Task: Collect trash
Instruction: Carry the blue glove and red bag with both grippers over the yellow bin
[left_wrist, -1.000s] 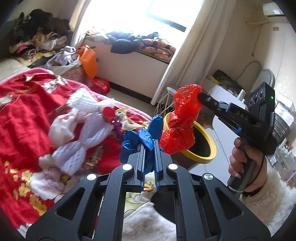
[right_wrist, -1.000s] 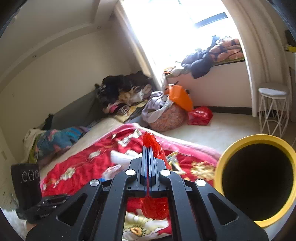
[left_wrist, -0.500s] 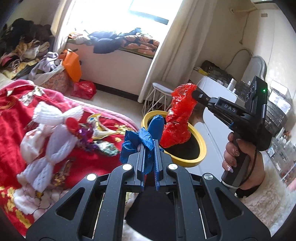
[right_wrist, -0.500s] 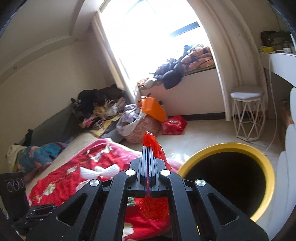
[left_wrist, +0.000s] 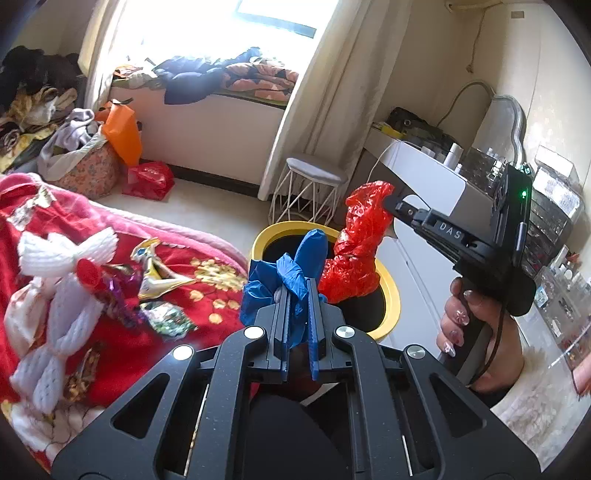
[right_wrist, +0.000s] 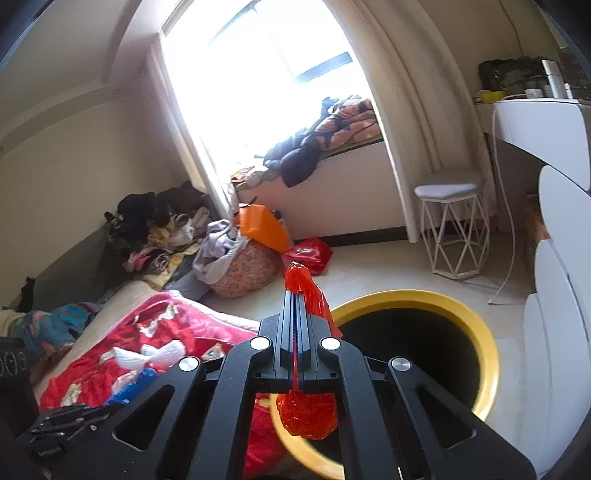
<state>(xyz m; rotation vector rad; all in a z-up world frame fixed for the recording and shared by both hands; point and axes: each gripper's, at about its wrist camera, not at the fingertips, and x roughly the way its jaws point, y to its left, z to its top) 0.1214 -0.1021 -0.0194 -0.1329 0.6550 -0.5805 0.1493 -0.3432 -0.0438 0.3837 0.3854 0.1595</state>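
Observation:
My left gripper (left_wrist: 298, 291) is shut on a crumpled blue plastic bag (left_wrist: 286, 277), held just short of the near rim of a yellow-rimmed black bin (left_wrist: 391, 299). My right gripper (left_wrist: 391, 203), held by a hand (left_wrist: 461, 317), is shut on a red plastic bag (left_wrist: 360, 243) that hangs over the bin's opening. From the right wrist, that gripper (right_wrist: 295, 295) pinches the red bag (right_wrist: 306, 413) above the left rim of the bin (right_wrist: 484, 347). Foil wrappers (left_wrist: 159, 291) and white foam netting (left_wrist: 66, 314) lie on the red blanket (left_wrist: 184, 339).
A white wire stool (left_wrist: 314, 192) stands behind the bin, a white dresser (left_wrist: 436, 170) to its right. A floral basket of clothes (left_wrist: 88, 170), an orange bag (left_wrist: 122, 133) and a red bag (left_wrist: 149, 179) sit on the floor under the window seat.
Both grippers have swung right, away from the bed and toward the bin. The red bag now hangs over the bin's mouth, and the blue bag has come up to its near rim.

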